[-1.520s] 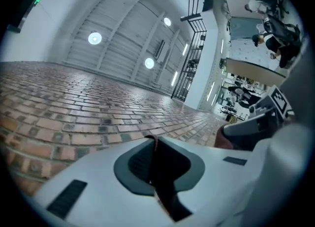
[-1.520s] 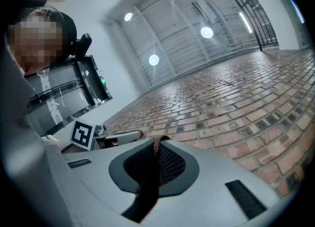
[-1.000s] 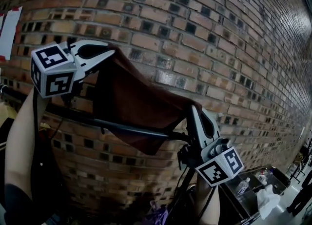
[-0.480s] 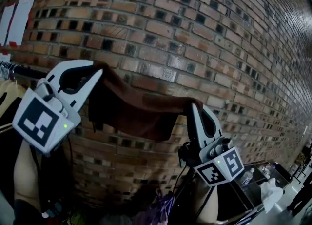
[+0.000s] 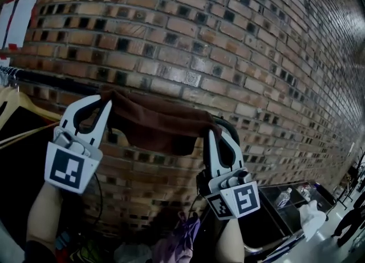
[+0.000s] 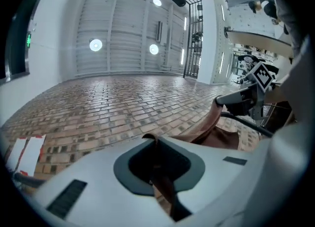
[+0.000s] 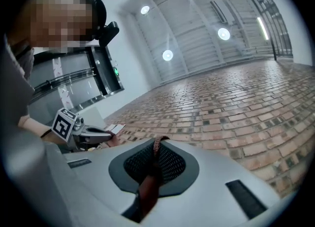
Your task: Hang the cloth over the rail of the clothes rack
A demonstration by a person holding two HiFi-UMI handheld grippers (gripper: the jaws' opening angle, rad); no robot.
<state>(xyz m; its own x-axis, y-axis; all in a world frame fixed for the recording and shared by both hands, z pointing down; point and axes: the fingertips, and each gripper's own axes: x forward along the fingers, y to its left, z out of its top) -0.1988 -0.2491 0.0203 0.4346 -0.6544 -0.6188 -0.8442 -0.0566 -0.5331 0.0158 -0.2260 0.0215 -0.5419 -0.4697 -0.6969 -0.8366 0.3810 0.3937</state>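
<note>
Cloth (image 5: 157,125), dark brown, is stretched between the two grippers in front of a brick wall (image 5: 239,39), its top edge running from one pair of jaws to the other and its body sagging below them. The left gripper (image 5: 106,104) points up and to the right; its jaws are pressed together on the cloth's left upper corner, and in the left gripper view a narrow fold of the fabric runs down through the dark slot between them. The right gripper (image 5: 210,133) points almost straight up with its jaws pinching the opposite upper corner, and its own view shows a thin brown strip clamped between the meshed pads. A dark rail (image 5: 51,79) comes in from the left and passes behind the left jaws at about the height of the cloth's top edge; the head view does not show whether the cloth rests on it. In the left gripper view the rail crosses the cloth just below the right jaws. A wooden hanger (image 5: 16,103) hangs left of the left jaws, and a purple garment (image 5: 181,240) lies below the right gripper.
</note>
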